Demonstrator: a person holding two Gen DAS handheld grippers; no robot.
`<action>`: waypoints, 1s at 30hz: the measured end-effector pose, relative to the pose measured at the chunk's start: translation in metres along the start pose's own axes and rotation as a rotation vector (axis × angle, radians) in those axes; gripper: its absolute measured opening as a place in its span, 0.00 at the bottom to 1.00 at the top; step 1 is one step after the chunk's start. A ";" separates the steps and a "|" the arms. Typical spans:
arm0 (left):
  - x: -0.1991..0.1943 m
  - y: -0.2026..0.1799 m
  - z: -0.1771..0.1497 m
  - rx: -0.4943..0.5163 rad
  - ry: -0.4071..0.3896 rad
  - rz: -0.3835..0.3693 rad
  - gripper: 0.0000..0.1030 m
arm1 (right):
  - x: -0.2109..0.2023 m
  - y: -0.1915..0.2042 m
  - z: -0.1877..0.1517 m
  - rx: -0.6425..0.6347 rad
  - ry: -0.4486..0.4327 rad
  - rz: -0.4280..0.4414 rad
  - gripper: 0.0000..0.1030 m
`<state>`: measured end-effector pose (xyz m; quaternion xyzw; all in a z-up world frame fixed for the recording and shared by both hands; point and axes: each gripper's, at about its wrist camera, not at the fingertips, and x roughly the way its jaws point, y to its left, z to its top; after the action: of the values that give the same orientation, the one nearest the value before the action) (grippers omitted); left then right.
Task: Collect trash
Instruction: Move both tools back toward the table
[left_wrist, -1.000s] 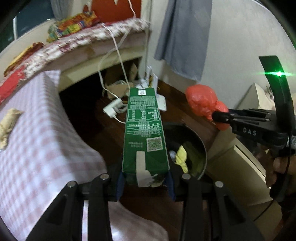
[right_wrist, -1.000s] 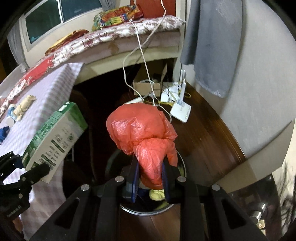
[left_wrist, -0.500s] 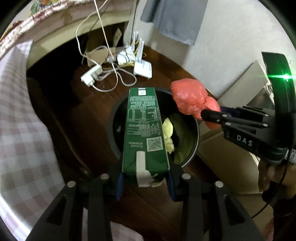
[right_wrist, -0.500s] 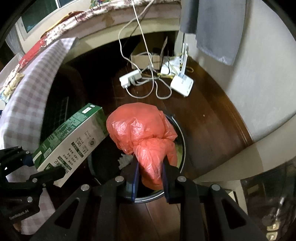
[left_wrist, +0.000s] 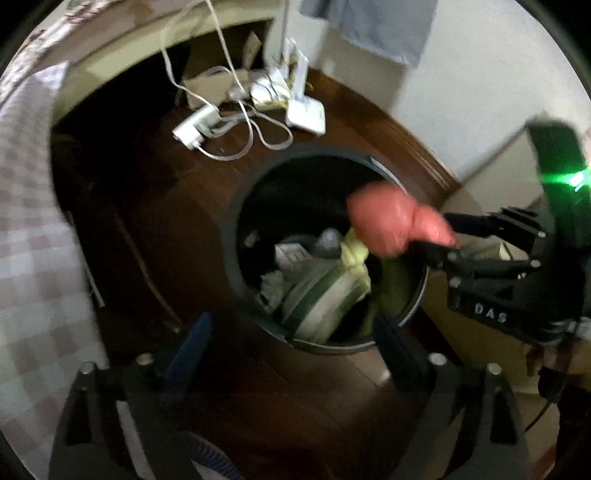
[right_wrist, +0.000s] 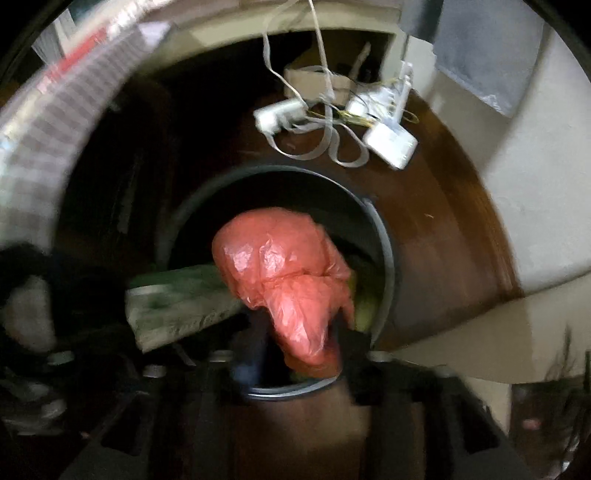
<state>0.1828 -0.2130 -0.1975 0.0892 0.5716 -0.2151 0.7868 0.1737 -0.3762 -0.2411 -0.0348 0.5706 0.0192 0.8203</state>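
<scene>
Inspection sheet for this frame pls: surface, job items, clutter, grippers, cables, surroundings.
Surface: dark wood floor.
Job's things: green carton lying in black bin; red plastic bag above the bin mouth.
Clutter: crumpled paper and yellow bag in bin.
Grippers: left gripper opening, nothing between; right gripper opening, bag between its jaws.
Cables: white cords, power strip.
Surroundings: checked cloth, grey cloth, white wall.

Left tool (left_wrist: 291, 343) pitched steeply downward, jaws opening, nothing between them, right tool (right_wrist: 295, 354) likewise pitched steeply downward, jaws opening, red bag (right_wrist: 288, 273) between them, both blurred.
</scene>
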 end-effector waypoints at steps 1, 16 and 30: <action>-0.007 0.001 -0.001 0.000 -0.012 0.004 0.88 | -0.005 -0.005 0.000 0.017 -0.012 0.012 0.56; -0.127 0.058 -0.024 -0.067 -0.306 0.075 0.97 | -0.122 0.038 0.024 0.068 -0.249 0.087 0.64; -0.195 0.189 -0.074 -0.315 -0.445 0.245 0.99 | -0.190 0.196 0.092 -0.162 -0.369 0.184 0.65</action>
<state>0.1527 0.0305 -0.0595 -0.0147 0.3965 -0.0415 0.9170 0.1796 -0.1719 -0.0384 -0.0443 0.4081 0.1458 0.9001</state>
